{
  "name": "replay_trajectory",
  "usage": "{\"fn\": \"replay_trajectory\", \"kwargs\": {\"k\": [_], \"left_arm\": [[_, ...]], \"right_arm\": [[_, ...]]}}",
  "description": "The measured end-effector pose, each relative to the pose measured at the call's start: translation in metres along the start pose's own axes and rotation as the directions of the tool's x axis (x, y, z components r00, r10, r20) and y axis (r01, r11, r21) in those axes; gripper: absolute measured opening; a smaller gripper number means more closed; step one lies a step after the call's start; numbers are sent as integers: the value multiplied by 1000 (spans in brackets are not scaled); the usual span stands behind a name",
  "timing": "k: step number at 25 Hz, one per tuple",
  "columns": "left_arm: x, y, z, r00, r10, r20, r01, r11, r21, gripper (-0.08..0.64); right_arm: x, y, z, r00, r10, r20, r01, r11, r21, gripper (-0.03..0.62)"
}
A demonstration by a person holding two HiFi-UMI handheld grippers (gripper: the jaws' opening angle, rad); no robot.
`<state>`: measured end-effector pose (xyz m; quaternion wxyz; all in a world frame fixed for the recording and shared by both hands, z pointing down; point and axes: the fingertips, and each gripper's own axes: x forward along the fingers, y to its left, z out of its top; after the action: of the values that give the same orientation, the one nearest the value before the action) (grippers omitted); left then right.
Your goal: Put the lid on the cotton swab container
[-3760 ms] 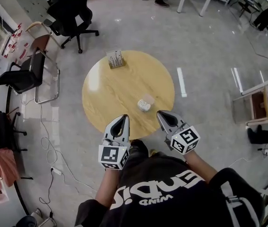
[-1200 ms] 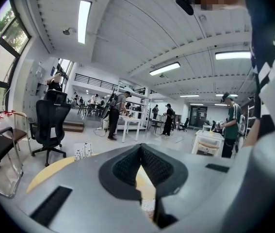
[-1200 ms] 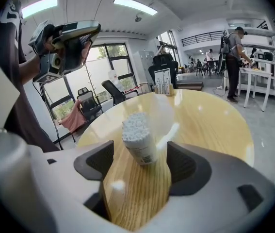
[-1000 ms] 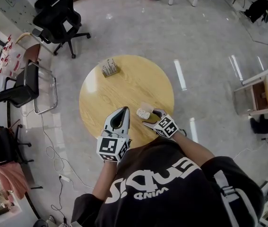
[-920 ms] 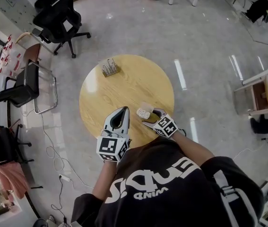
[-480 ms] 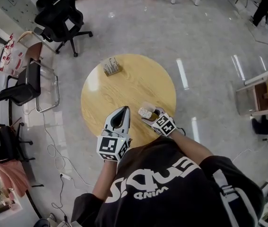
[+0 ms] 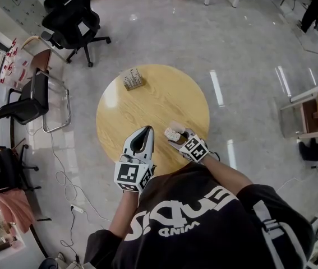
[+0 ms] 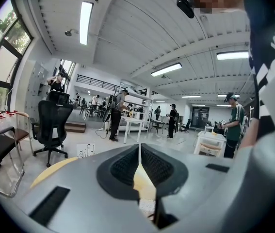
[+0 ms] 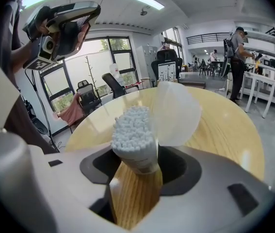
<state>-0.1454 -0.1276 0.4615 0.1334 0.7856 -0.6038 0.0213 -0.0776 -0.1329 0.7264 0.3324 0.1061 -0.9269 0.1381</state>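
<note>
The person stands at the 6 o'clock edge of the round table (image 7: 147,102) with a gripper in each hand. The left gripper (image 7: 146,129) hangs over that near edge, at about 7 o'clock. Its jaws are closed tip to tip, and nothing is in them.

The right gripper (image 7: 176,138) is just beside it, at about 5 o'clock, and points down at a slant. Its jaws are part open and have just been closing. The box (image 9: 136,137) is between them, full of white swabs (image 9: 132,120), and it leans a bit. One jaw touches the box. A thin gap shows at the other jaw, so they do not squeeze it yet.

The clear lid (image 9: 176,113) is not on top. It stands up just behind the box, at 12 o'clock from it, and touches it.

Far across the table, near the 11 o'clock edge, is a small rack (image 7: 132,78). Past the table, also at 11 o'clock, a black chair (image 7: 72,13) stands on the floor.
</note>
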Motion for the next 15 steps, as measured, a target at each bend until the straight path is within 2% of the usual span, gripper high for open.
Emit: {"fn": "replay_trajectory", "kwargs": {"k": [2,8,15], "left_arm": [[1,0,0,1000,-11,10,11,1000,-7,14],[6,-3,-1,999,-35,15,35,999,-13,108],[14,0,-15,999,-42,-34,41,999,-20,110]], "right_arm": [[1,0,-1,1000,4,-6,-4,1000,-1,230],[0,-1,-1,1000,20,-20,-21,1000,-22,229],[0,-1,-2,998,51,-42,-53,996,-65,224]]}}
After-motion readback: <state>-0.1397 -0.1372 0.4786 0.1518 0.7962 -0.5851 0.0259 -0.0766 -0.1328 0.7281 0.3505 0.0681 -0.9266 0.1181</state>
